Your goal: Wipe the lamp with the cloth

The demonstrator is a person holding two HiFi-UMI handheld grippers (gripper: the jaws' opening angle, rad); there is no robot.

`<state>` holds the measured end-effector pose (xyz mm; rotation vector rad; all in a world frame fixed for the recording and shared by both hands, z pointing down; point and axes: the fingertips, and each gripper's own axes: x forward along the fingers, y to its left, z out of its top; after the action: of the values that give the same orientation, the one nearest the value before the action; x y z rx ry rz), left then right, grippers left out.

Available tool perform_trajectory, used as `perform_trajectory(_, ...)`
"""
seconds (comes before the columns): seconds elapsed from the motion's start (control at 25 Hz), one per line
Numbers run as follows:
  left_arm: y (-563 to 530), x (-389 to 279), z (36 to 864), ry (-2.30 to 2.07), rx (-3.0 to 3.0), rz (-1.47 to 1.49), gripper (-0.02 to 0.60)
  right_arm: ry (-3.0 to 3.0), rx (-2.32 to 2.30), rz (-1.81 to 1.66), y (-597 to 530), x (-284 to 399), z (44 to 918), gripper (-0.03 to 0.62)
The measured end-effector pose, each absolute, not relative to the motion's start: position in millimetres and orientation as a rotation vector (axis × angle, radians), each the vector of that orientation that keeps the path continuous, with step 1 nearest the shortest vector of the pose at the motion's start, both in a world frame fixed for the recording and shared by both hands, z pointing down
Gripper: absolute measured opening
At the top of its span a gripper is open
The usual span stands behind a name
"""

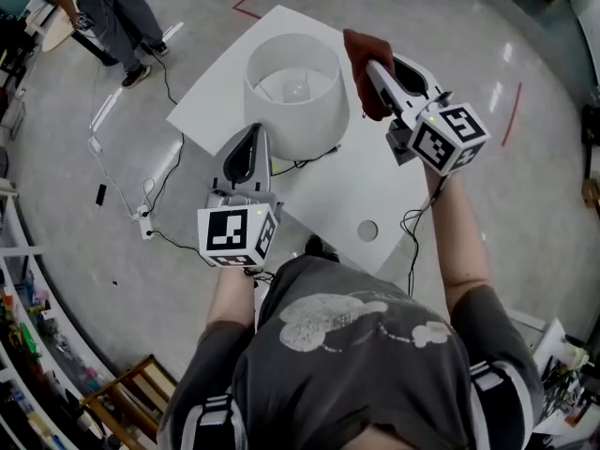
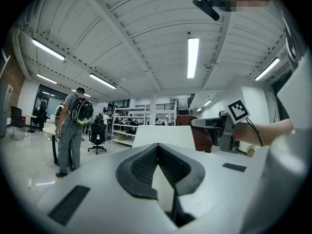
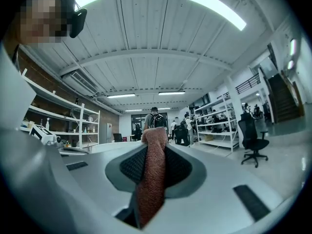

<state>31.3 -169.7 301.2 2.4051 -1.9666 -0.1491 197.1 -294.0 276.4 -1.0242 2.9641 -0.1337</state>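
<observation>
A white drum lamp shade stands on the white table, with its bulb visible inside. My right gripper is shut on a reddish-brown cloth just right of the shade's rim, the cloth hanging by the shade's side. In the right gripper view the cloth runs up between the jaws of the right gripper. My left gripper points at the shade's near left side, jaws shut with their tips together. Beyond them I see the shade and the cloth.
A black cord trails from the lamp's foot across the table. A round cable hole sits near the table's front. On the floor lie a power strip and cables. A person stands at far left. Shelves line the left edge.
</observation>
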Motion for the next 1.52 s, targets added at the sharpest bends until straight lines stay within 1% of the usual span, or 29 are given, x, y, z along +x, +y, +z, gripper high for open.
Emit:
perform_trajectory(0.16,-172.9,17.8,304.6,-1.946,2.385,-0.177,0.008,3.021,-1.006,-0.135,-307.4,174.5,284.9,0.086)
perform_trajectory(0.28,-176.7,18.7,299.6,-1.937,2.382,-0.177,0.008,3.053,-1.001,-0.119,-312.0,170.7,286.9,0.086)
perform_trajectory(0.48,-165.5,26.9,297.4,-1.943,2.355,-0.163,0.008,3.079,-0.953,-0.201,-311.5,175.3,297.3,0.086)
perform_trajectory(0.92,-160.6,49.0,327.8,-2.0,2.236,-0.124,0.008,3.129,-0.919,-0.419,-320.8,189.9,382.0,0.086)
perform_trajectory(1.24,-148.3,61.4,344.9,-2.042,2.154,-0.084,0.008,3.209,-0.923,-0.507,-314.3,208.0,437.1,0.086)
perform_trajectory(1.4,-146.3,67.3,347.9,-2.061,2.134,-0.1,0.008,3.205,-0.917,-0.525,-312.5,213.5,446.5,0.086)
perform_trajectory(1.52,-145.1,65.8,352.9,-2.067,2.157,-0.074,0.008,3.169,-0.935,-0.468,-310.1,215.2,430.4,0.086)
